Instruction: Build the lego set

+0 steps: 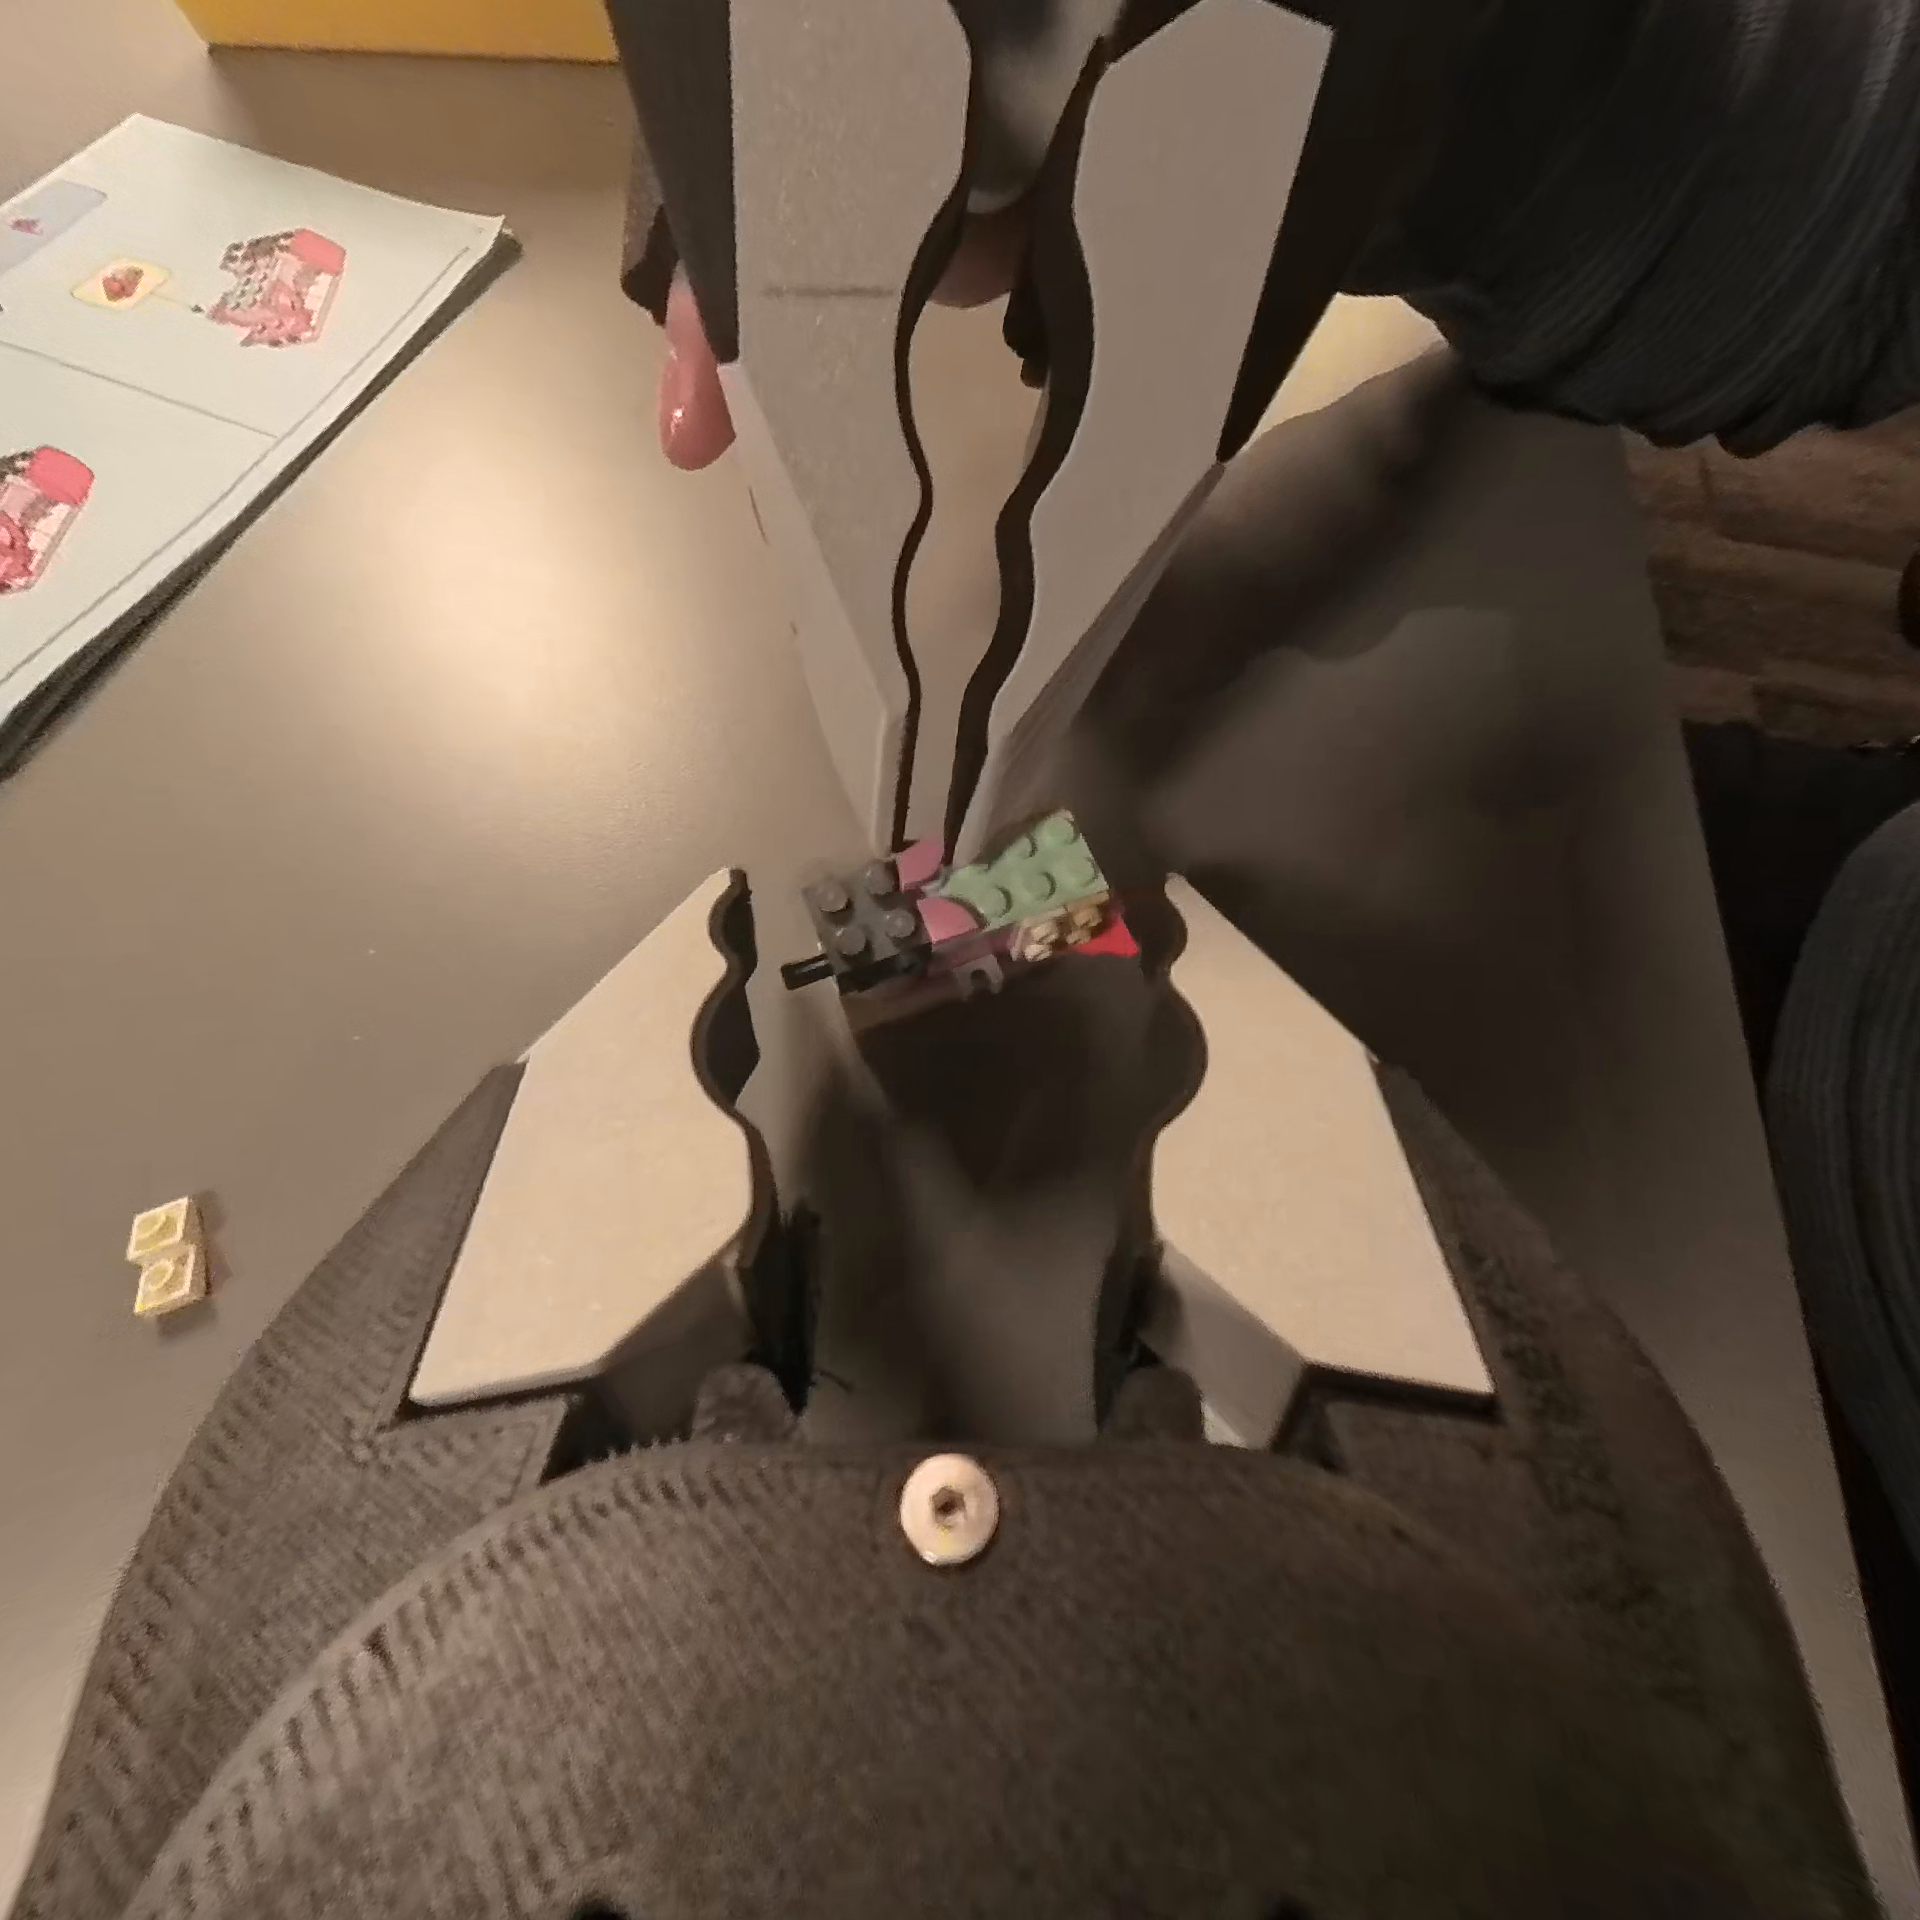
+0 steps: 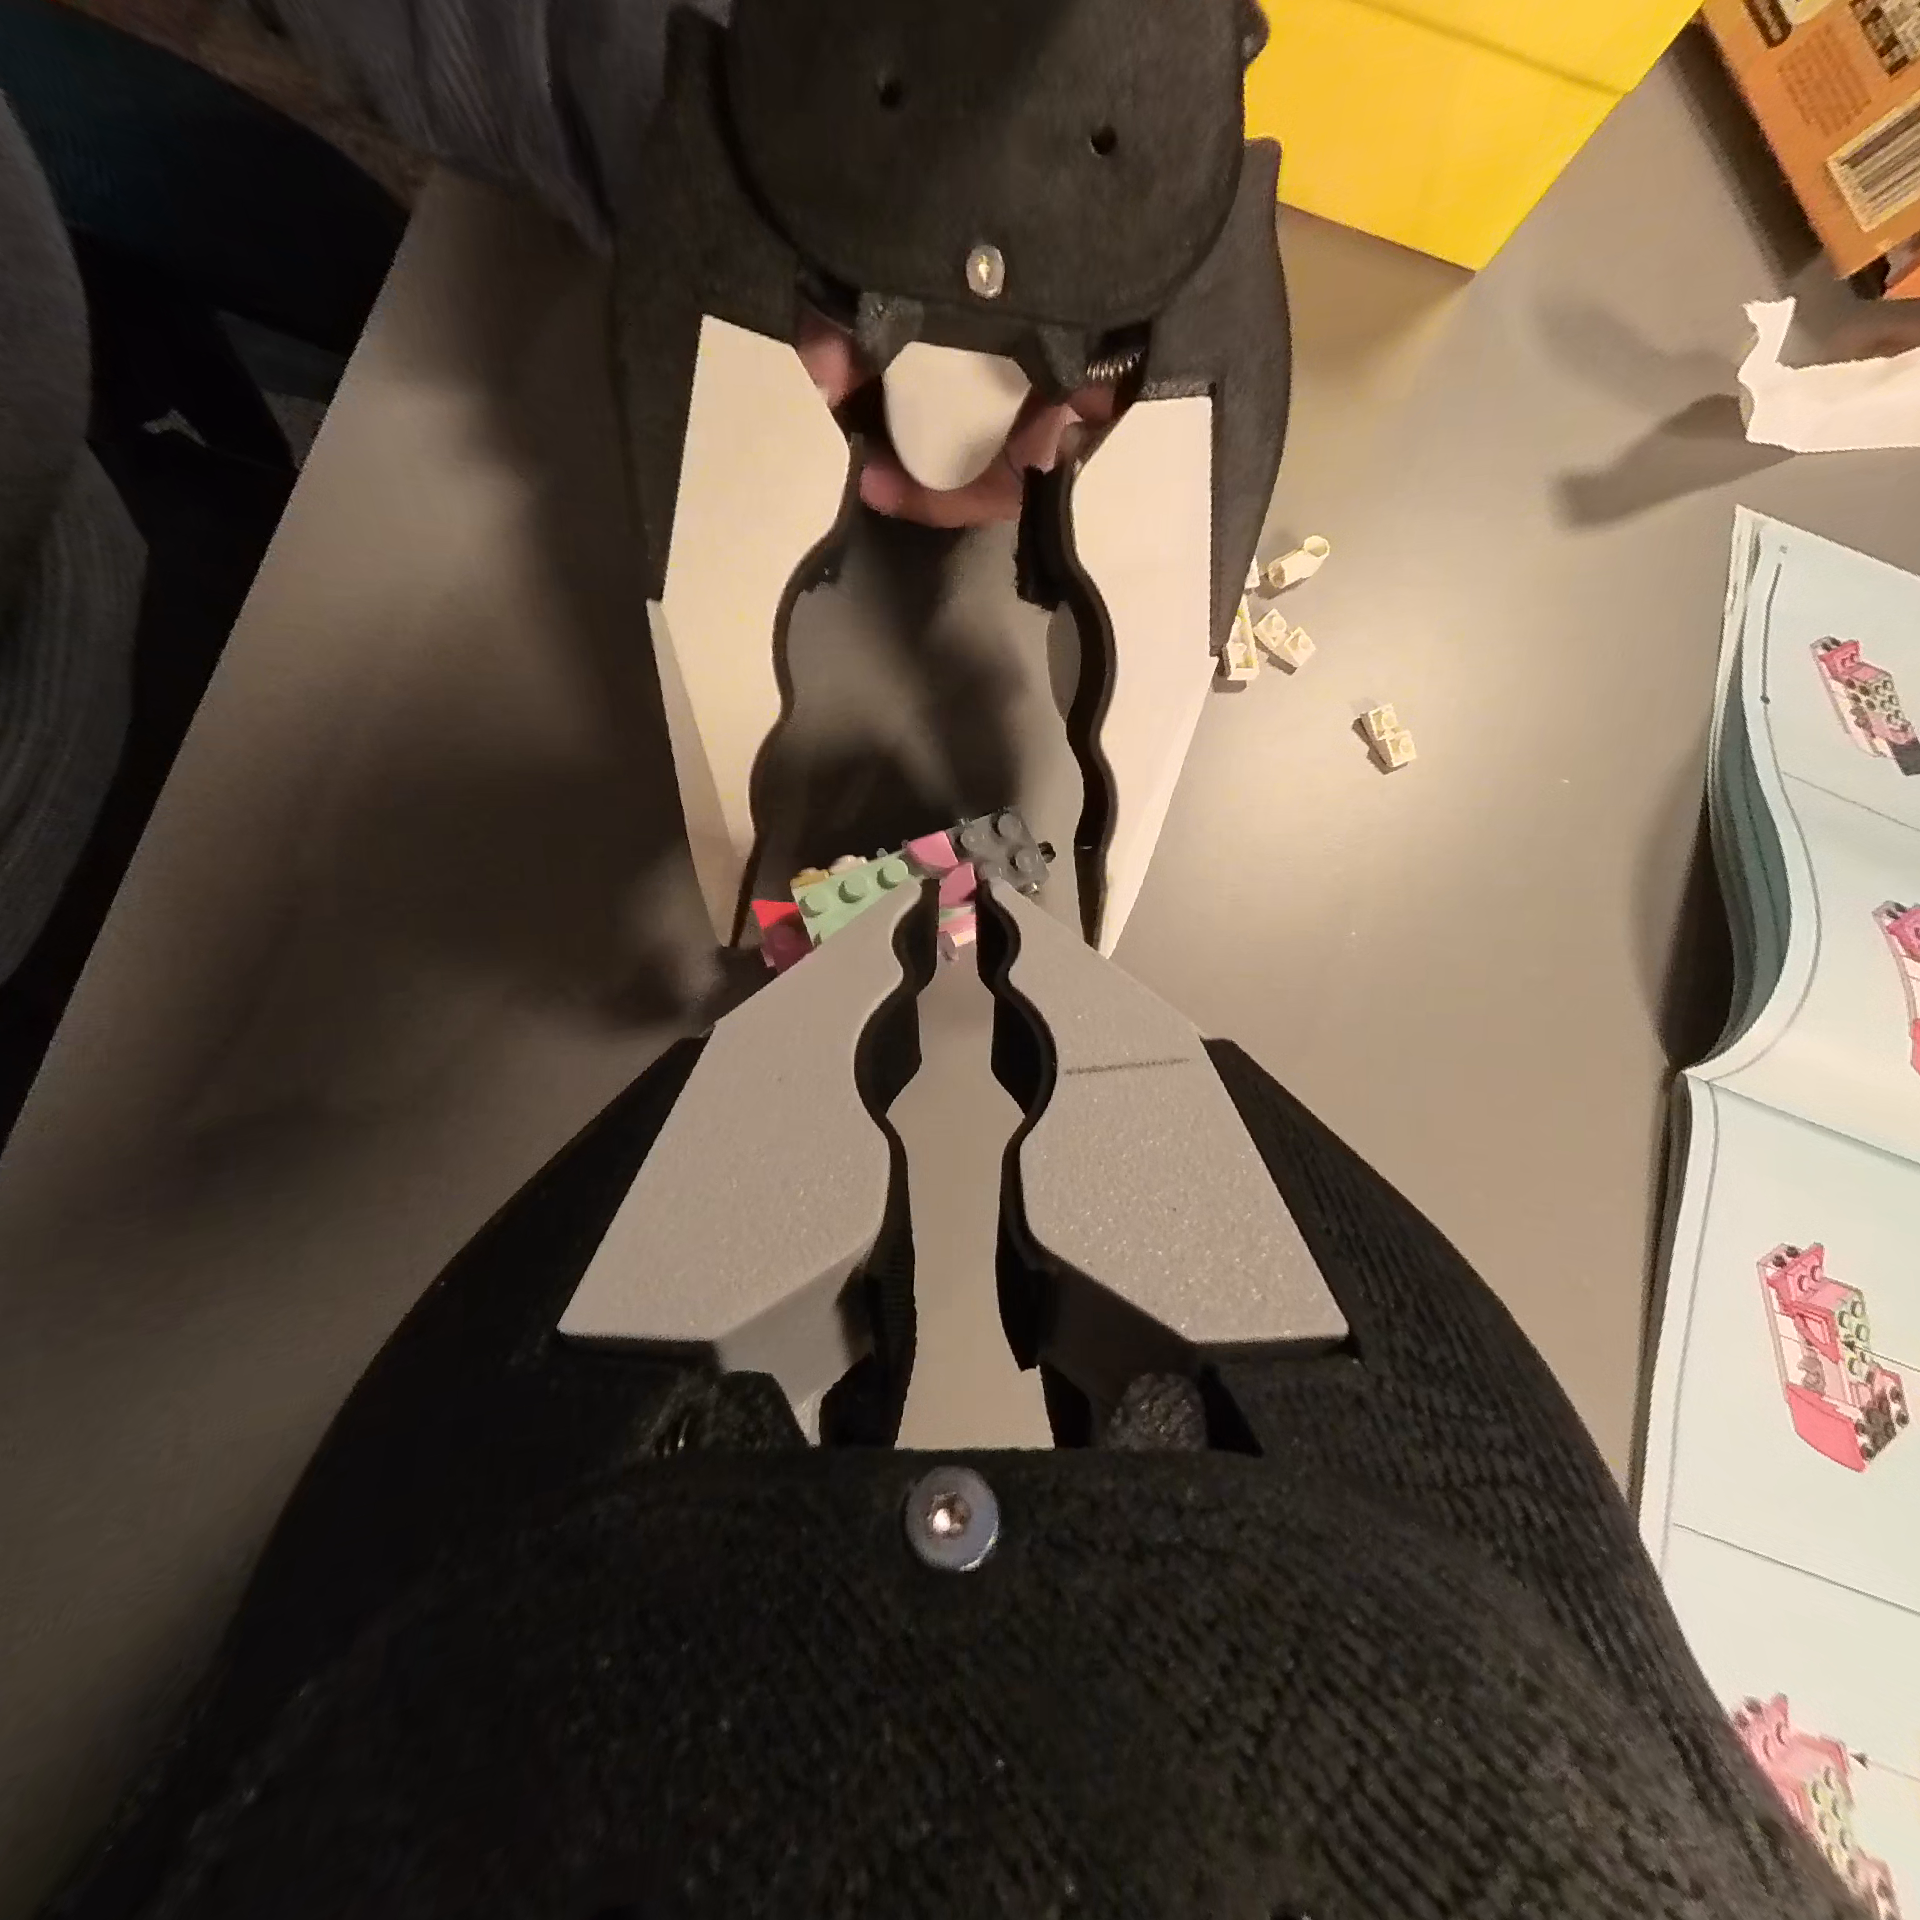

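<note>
The right gripper (image 2: 951,914) reaches forward, level with the counter (image 2: 1403,935), its narrow fingers pinching a small brick model (image 2: 914,873). The left gripper (image 1: 956,925) faces it, fingers spread wide around the model, not pressing.

Grey, pink, mint-green and red brick model (image 1: 961,914); yellow box (image 2: 1455,114); pale-blue booklet (image 2: 1808,1039).

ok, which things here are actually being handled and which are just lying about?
Handled: brick assembly, gripped by the right tongs; left tongs open around it.

Lying about: instruction booklet, two tan bricks, loose white bricks, yellow box, cardboard box, white paper scrap.
</note>
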